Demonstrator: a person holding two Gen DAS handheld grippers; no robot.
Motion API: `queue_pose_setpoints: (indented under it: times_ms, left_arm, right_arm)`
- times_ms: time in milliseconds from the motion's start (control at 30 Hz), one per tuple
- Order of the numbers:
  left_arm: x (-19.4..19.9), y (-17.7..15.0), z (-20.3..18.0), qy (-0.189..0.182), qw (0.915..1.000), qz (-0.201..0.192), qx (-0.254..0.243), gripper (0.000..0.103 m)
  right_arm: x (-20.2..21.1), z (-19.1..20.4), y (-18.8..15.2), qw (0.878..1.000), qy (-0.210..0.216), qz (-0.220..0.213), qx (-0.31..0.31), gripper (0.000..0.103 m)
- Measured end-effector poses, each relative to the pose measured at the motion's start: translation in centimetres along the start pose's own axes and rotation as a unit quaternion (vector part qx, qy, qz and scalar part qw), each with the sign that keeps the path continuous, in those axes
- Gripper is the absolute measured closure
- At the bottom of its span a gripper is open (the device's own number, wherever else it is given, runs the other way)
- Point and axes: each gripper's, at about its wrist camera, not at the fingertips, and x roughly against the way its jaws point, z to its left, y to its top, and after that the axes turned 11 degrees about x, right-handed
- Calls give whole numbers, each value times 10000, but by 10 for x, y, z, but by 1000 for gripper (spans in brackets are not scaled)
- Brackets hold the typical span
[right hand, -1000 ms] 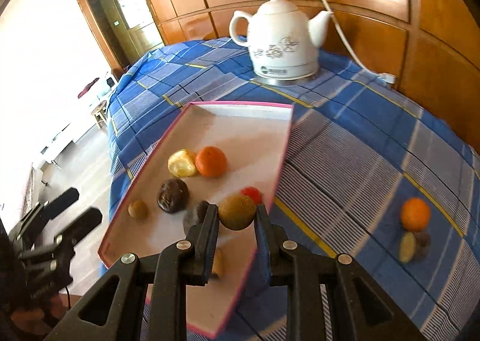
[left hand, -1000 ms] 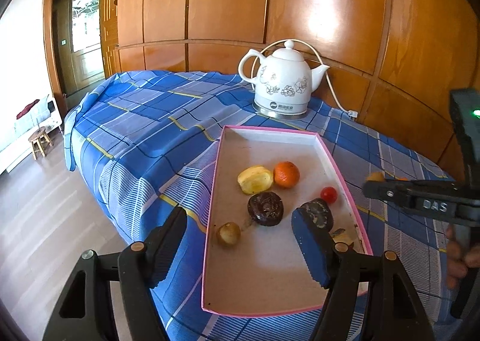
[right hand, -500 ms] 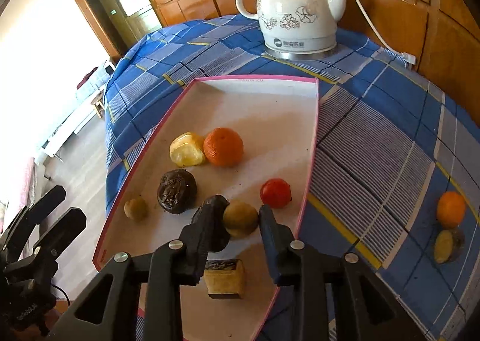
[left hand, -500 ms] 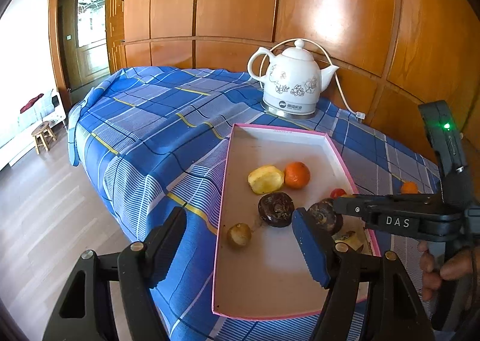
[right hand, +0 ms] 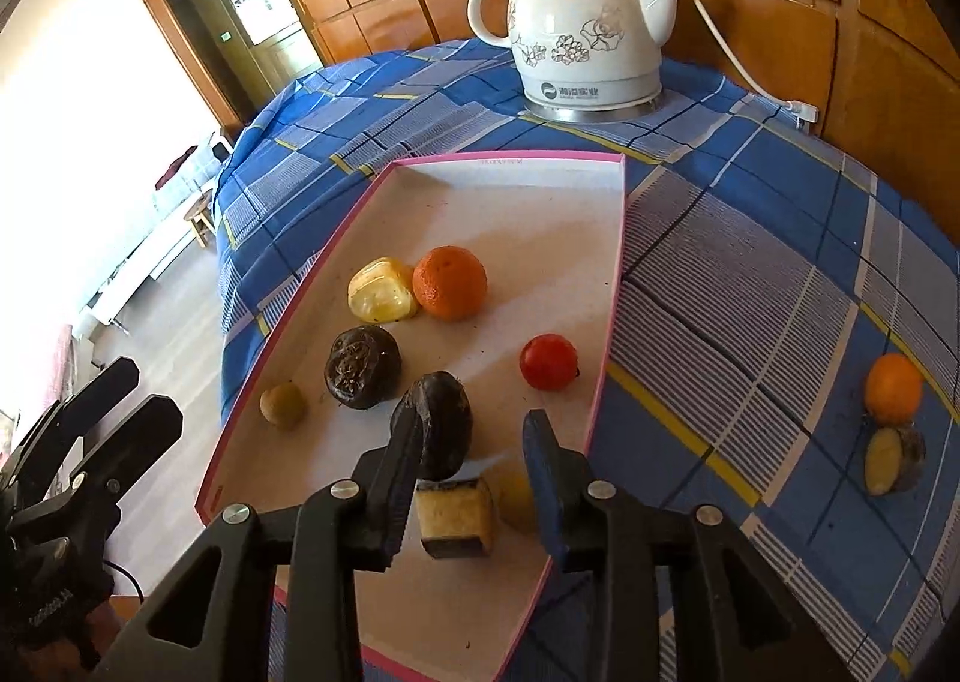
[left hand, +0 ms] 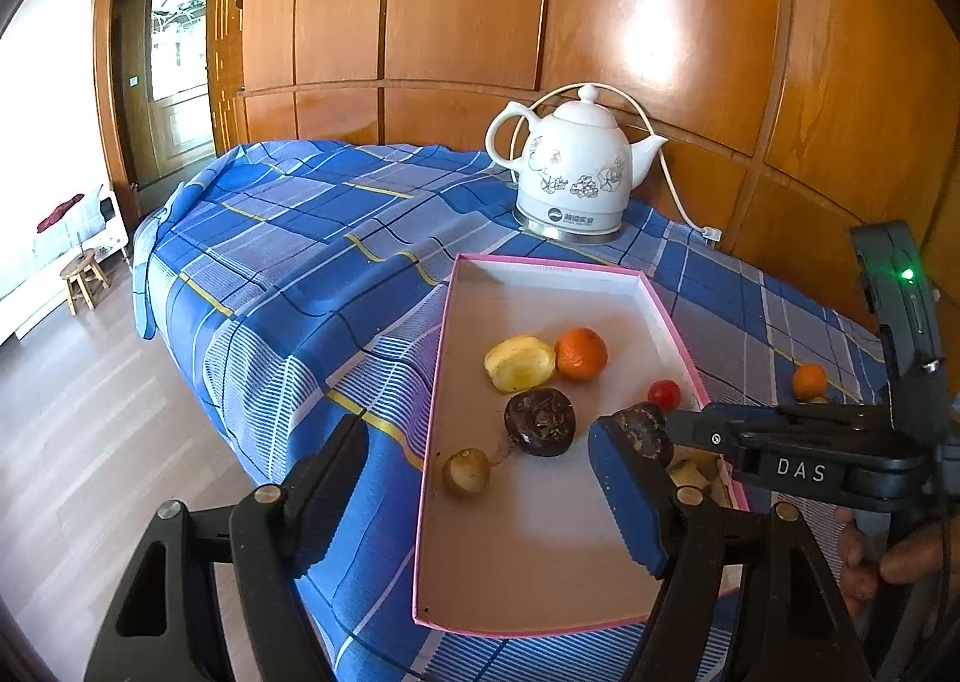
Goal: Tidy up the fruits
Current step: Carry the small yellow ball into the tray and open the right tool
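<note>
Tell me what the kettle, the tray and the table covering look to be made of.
Kettle: glazed white ceramic by its look, glossy highlights and printed flowers, on a shiny metal base.
Tray: probably cardboard, a matte pale inside with a thin pink edge.
Table covering: woven cloth, blue plaid, draping in folds.

A pink-rimmed tray (left hand: 441,346) was seen on the blue checked cloth (left hand: 312,262), with an orange (left hand: 580,353), a yellow fruit (left hand: 519,363) and a dark fruit (left hand: 539,421) lying in it. A white kettle (left hand: 573,175) stood beyond it.
</note>
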Motion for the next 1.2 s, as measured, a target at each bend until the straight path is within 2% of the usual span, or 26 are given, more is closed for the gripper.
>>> queue_pose_setpoints:
  times_ms: [467, 1200]
  left_arm:
    - [6, -2, -12, -88, 9998, -30, -148, 27]
    - [11, -7, -32, -199, 9989, 4, -420, 27]
  right_arm:
    - [33, -5, -15, 9992, -249, -299, -50, 68]
    - [58, -22, -40, 9973, -512, -439, -295, 68]
